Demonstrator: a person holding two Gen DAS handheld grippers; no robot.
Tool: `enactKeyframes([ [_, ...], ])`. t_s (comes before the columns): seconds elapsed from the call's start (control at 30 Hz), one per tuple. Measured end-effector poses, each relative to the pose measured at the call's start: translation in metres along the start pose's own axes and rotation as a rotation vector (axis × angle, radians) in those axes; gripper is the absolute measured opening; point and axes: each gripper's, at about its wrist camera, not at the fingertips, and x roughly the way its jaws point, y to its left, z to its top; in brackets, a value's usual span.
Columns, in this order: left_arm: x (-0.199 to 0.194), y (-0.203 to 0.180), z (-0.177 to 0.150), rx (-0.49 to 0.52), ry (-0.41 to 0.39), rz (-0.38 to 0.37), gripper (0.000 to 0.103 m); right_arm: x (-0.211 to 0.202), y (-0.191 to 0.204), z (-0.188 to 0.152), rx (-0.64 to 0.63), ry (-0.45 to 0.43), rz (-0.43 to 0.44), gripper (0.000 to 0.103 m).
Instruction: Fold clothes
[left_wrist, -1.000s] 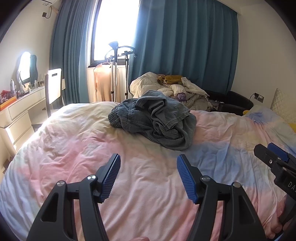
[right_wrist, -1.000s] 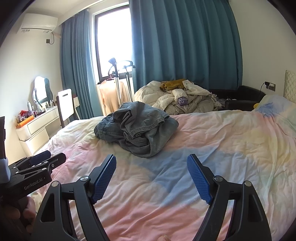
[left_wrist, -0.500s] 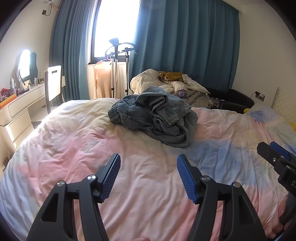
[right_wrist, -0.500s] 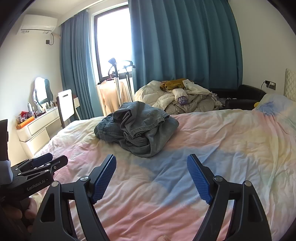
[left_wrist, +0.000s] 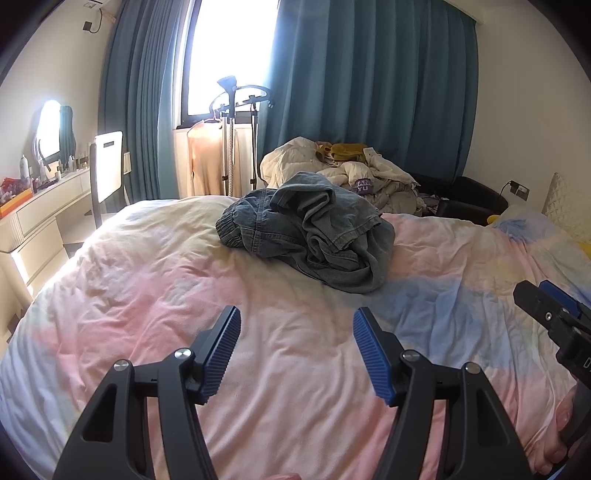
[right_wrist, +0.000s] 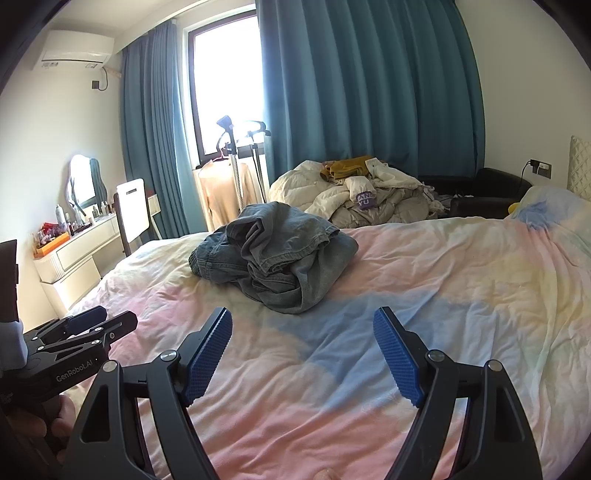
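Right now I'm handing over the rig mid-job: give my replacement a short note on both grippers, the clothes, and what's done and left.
Left gripper: open, empty, above the bedspread.
Right gripper: open, empty, also short of the garment.
Denim garment: crumpled heap mid-bed, untouched, ahead of both grippers.
Done: nothing folded.
Left: reach it, spread it flat, fold it.

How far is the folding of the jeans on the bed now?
Done: nothing; the jeans lie crumpled in a heap on the bed. In hand: nothing; left gripper and right gripper are open, short of them. Left: grasp, spread, fold.
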Motion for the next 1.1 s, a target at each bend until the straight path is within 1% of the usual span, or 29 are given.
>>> enactKeyframes([
  [0.87, -0.0022, -0.0018, -0.0015, 0.013, -0.003, 0.011, 0.065, -0.0032, -0.0022, 0.0013, 0.01, 0.003, 0.011, 0.08],
  [1.1, -0.0026, -0.0011, 0.0014, 0.0, 0.003, -0.001, 0.065, -0.0022, -0.0049, 0.0, 0.025, 0.008, 0.016, 0.08],
])
